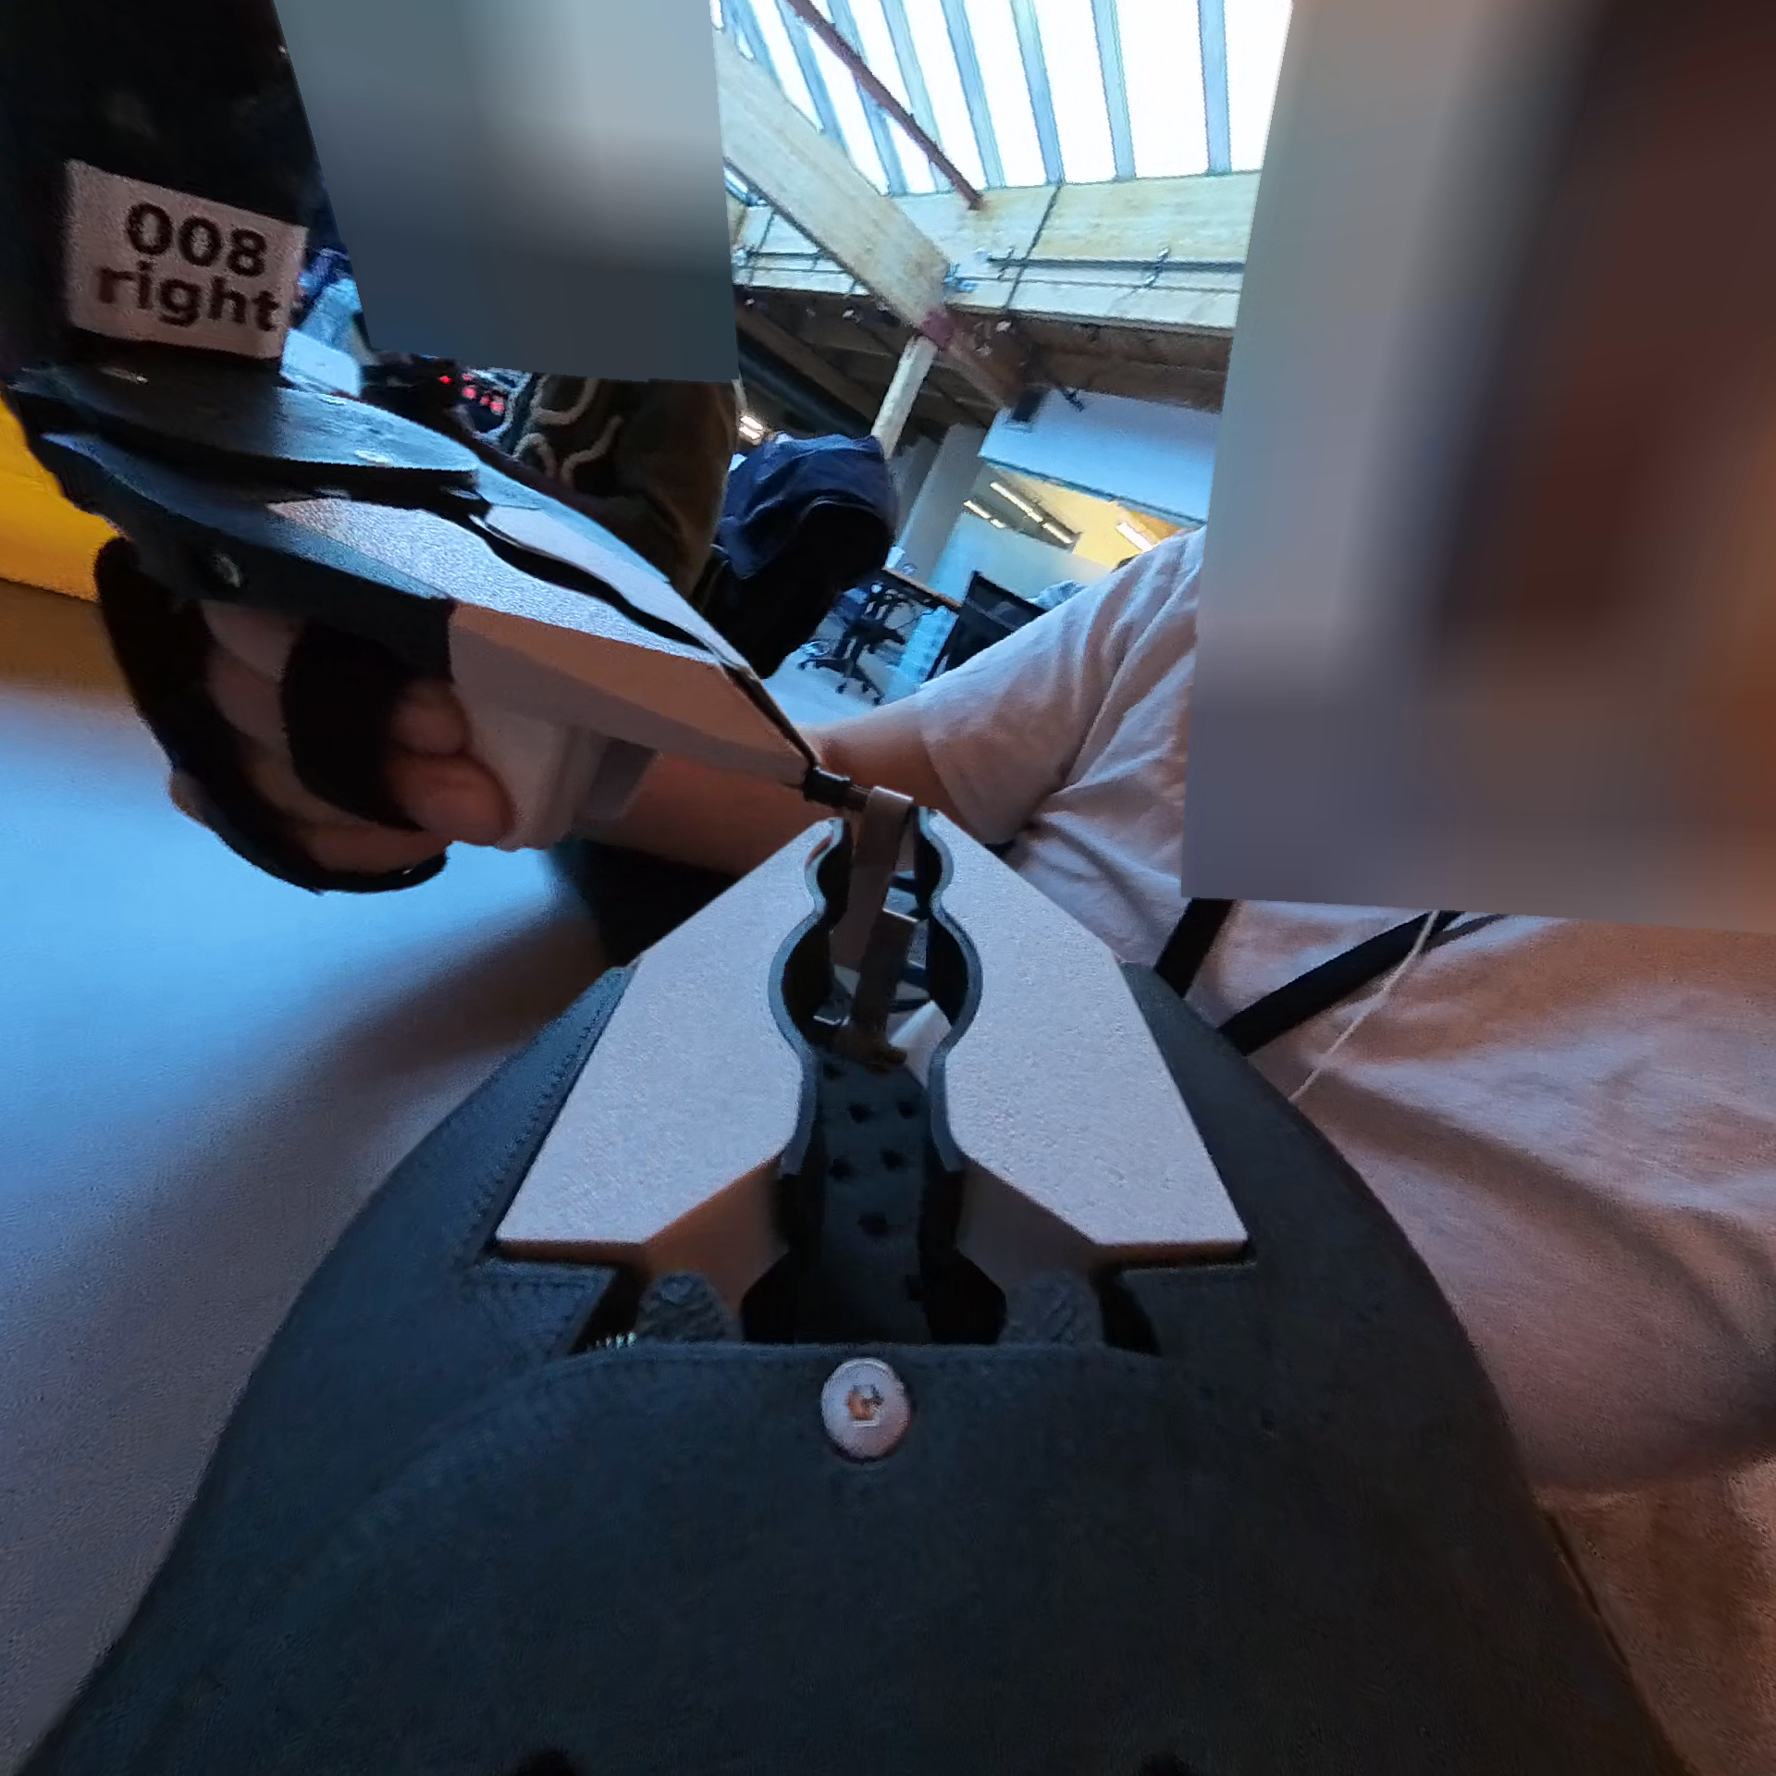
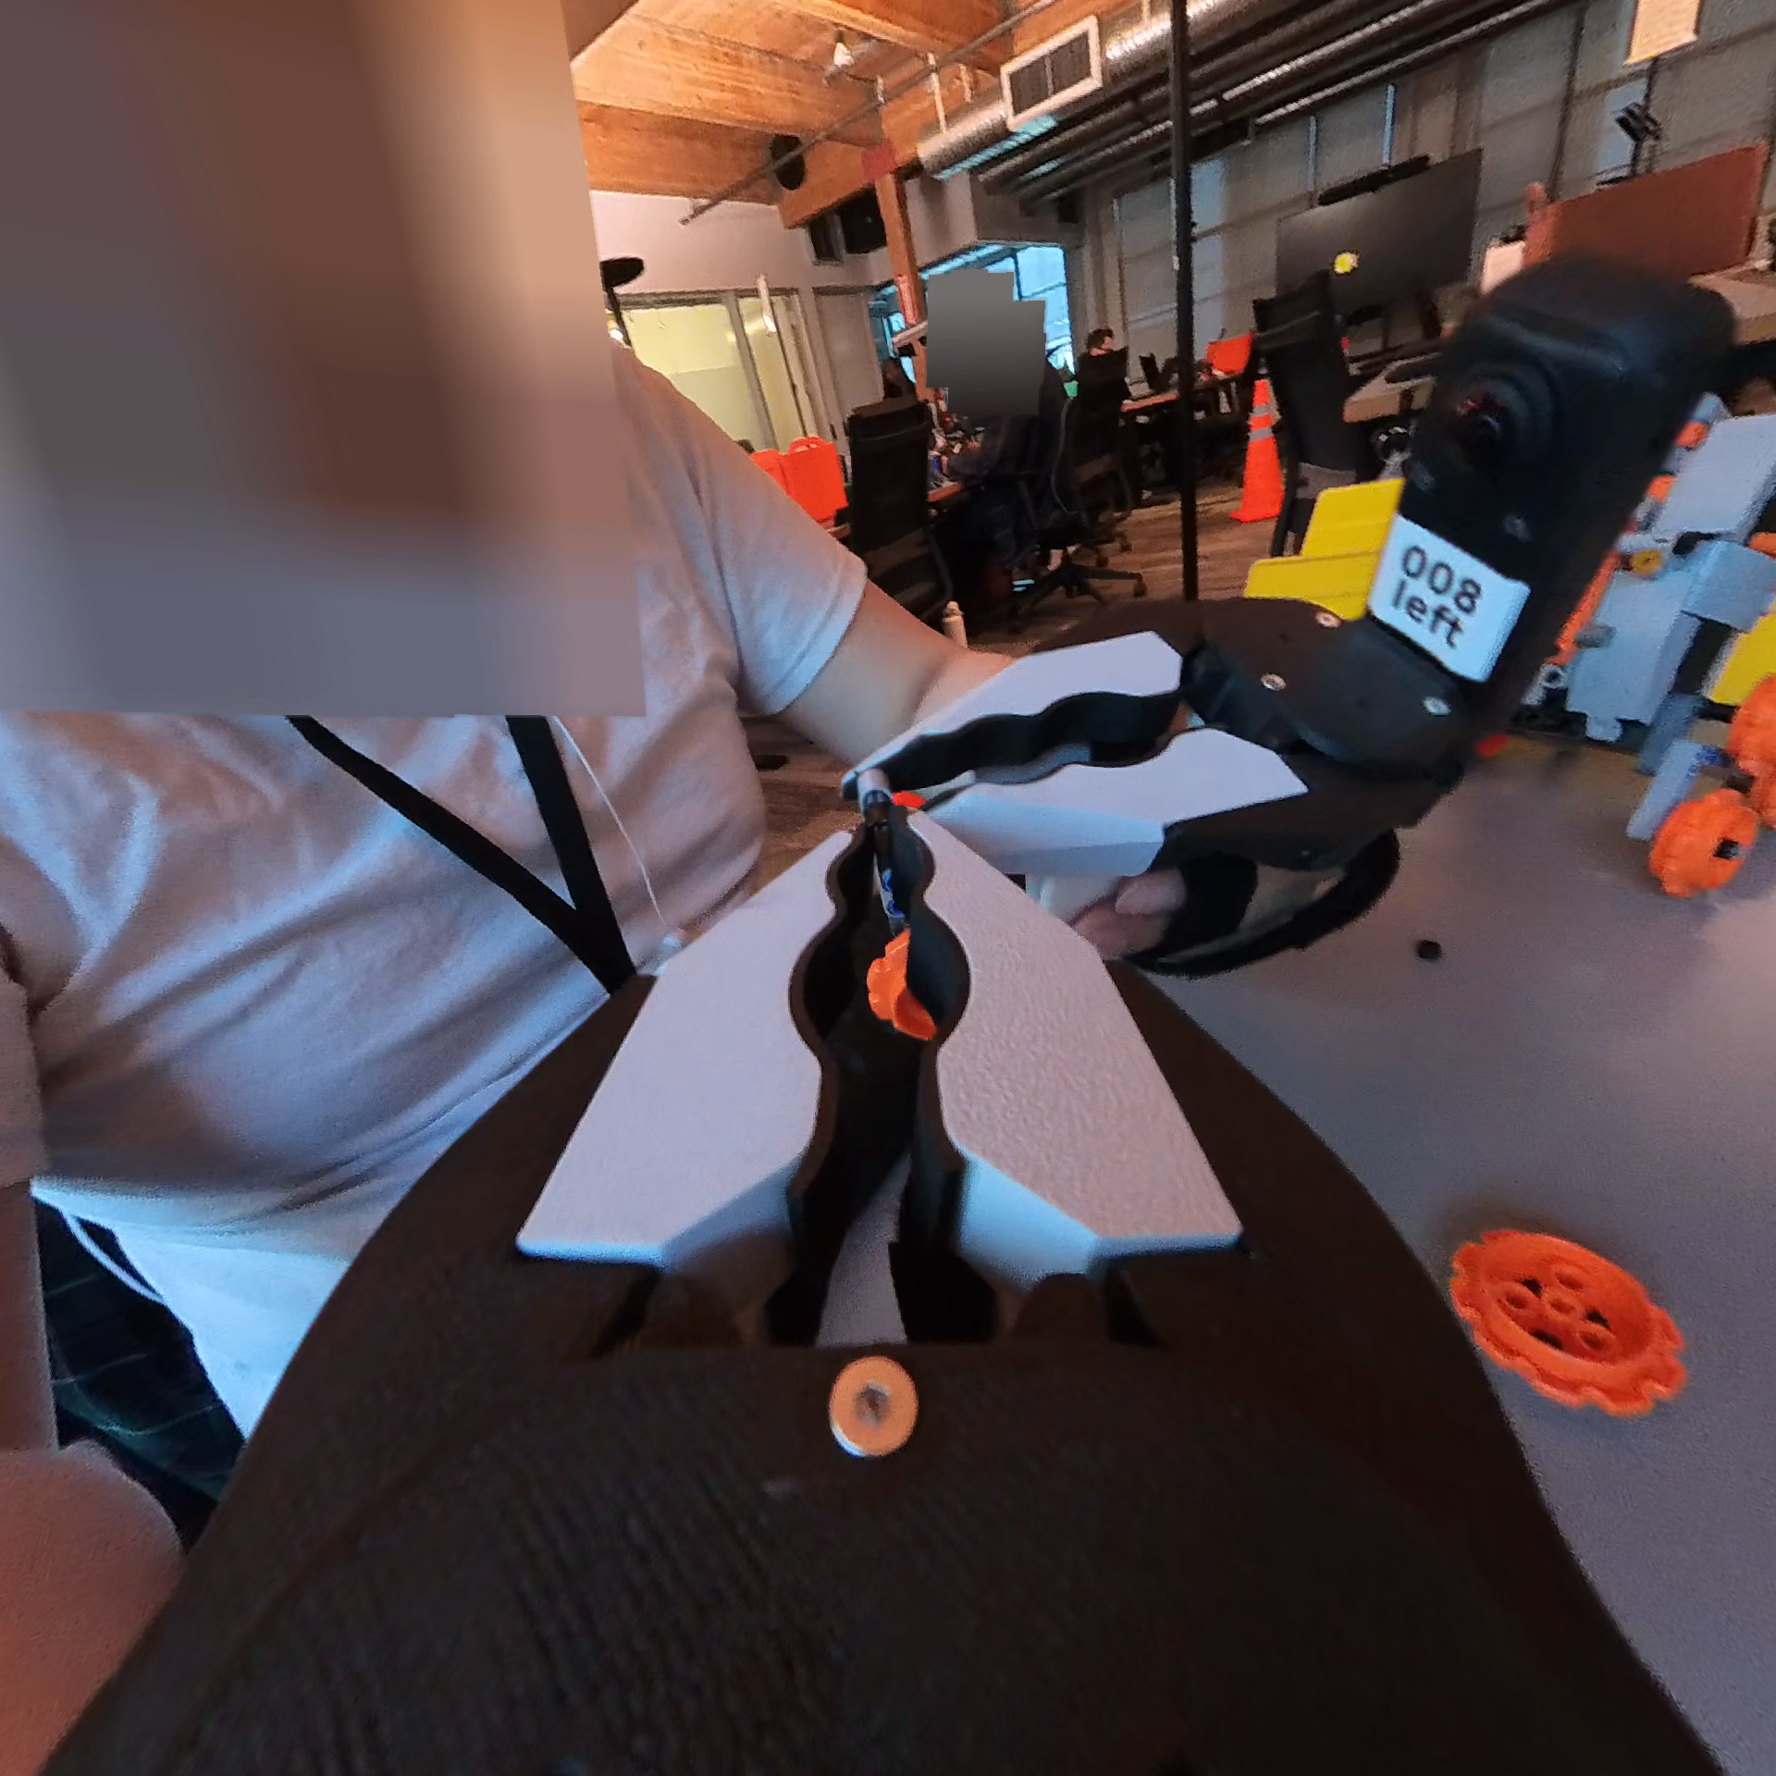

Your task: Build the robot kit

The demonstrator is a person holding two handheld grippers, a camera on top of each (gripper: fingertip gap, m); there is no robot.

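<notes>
Left claw [image 1: 873, 836]: closed narrowly on a thin dark part [image 1: 870, 923], mid-frame.
Right claw [image 2: 889, 836]: clamped on the same part's small orange gear [image 2: 899, 995].
Tips: met at centre, touching.
Worktop [image 2: 1442, 1057]: an orange wheel [image 2: 1566, 1336] is seen lower right, open surface around it.

Open-plan workshop office.
Timber ceiling [image 2: 730, 86], exposed ducting [image 2: 1048, 106], desk rows with office chairs [image 2: 889, 490], orange traffic cone [image 2: 1261, 456].
</notes>
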